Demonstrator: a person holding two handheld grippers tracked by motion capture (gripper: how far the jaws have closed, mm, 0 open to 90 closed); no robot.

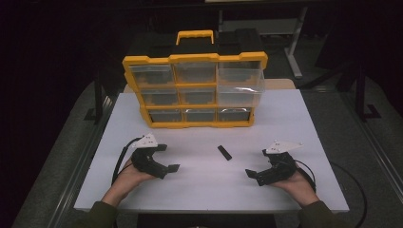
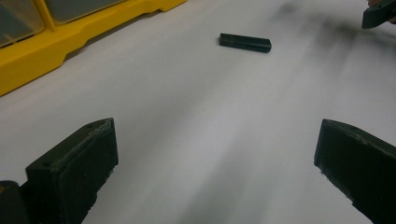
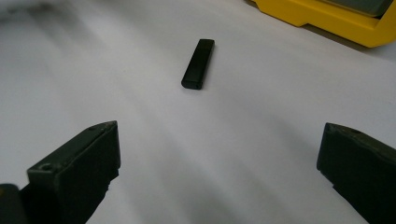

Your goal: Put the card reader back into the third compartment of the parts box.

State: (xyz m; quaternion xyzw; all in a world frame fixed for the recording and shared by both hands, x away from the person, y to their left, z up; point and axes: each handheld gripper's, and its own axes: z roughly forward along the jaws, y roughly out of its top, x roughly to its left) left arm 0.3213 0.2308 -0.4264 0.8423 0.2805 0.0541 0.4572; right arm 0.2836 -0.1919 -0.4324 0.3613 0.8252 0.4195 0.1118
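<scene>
A small black stick (image 1: 225,152) lies flat on the white table top (image 1: 204,185), between my two grippers. It also lies ahead of the jaws as the black stick (image 2: 245,42) in the left gripper view and the black stick (image 3: 198,63) in the right gripper view. My left gripper (image 1: 167,157) rests low at the left, open and empty, pointing right. My right gripper (image 1: 257,164) sits at the right, open and empty, pointing left. Behind them stands a yellow drawer organizer (image 1: 195,90) with clear drawers; one upper right drawer (image 1: 240,87) is pulled out.
The organizer's yellow base (image 2: 56,51) runs along the upper left of the left gripper view, and the yellow base (image 3: 327,18) is at the upper right of the right gripper view. A tip of the other gripper (image 2: 379,13) is in the left gripper view's top right corner. Dark floor surrounds the table.
</scene>
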